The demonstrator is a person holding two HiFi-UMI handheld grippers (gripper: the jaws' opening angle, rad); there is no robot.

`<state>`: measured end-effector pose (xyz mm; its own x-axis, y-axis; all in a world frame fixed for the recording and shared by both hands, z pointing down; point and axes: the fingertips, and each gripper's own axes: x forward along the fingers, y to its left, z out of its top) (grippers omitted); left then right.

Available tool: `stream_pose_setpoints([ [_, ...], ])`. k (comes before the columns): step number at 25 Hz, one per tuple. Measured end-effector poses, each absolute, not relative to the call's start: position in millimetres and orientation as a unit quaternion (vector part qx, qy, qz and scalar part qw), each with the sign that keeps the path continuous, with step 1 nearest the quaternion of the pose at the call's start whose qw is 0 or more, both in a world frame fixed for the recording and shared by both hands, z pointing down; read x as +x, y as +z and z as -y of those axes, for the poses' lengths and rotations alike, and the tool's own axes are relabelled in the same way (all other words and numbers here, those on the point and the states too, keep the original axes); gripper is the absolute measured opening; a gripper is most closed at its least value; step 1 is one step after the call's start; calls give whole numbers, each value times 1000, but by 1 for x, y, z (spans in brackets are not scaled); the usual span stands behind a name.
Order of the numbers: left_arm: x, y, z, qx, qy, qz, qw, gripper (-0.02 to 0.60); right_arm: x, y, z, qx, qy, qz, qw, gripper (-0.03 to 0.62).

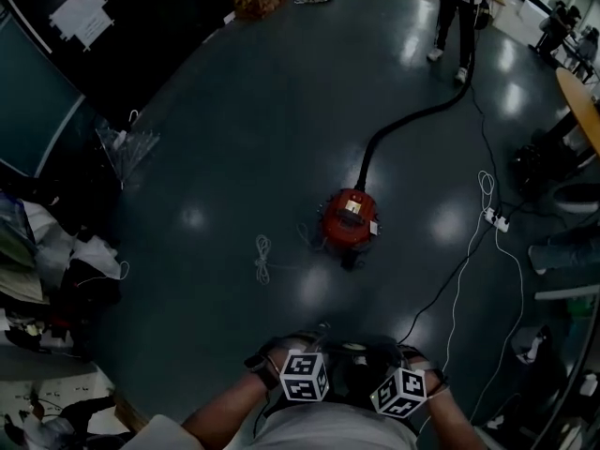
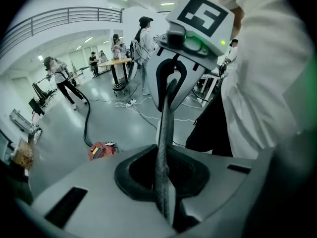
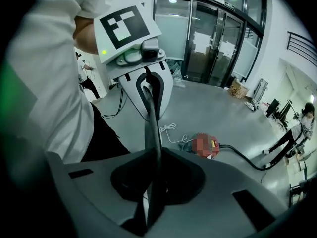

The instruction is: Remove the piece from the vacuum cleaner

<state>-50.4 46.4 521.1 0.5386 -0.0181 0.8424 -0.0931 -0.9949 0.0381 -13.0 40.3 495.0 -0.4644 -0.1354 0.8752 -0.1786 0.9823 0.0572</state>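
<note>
Jaws pressed together and empty on both left gripper (image 2: 168,100) and right gripper (image 3: 148,103). Red vacuum cleaner (image 1: 351,217) stands well apart from them on glossy dark floor (image 1: 234,157), black hose (image 1: 403,125) running to a standing person (image 1: 457,17), white cord (image 1: 262,258) and power strip (image 1: 497,219) nearby. Grippers sit side by side at the torso, tilted down; vacuum's yellow label too small to read.

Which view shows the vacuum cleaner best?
Head view: the vacuum cleaner stands whole, mid-floor, hose attached. Left gripper view shows it small and far off; right gripper view shows it mostly blurred over.
</note>
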Motion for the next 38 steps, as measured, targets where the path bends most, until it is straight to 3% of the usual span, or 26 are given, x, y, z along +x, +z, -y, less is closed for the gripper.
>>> stream_pose_setpoints([
  [9,-1,487,-93,869,491,62,22,29,37,462,-88,52,-22,878,476,37],
  [20,69,461,-181,855,501,119,60,29,107,436,-172,-21,-69,883,464,37],
  [38,70,429,-275,864,490,91,72,29,106,402,-266,-59,-37,899,432,37],
])
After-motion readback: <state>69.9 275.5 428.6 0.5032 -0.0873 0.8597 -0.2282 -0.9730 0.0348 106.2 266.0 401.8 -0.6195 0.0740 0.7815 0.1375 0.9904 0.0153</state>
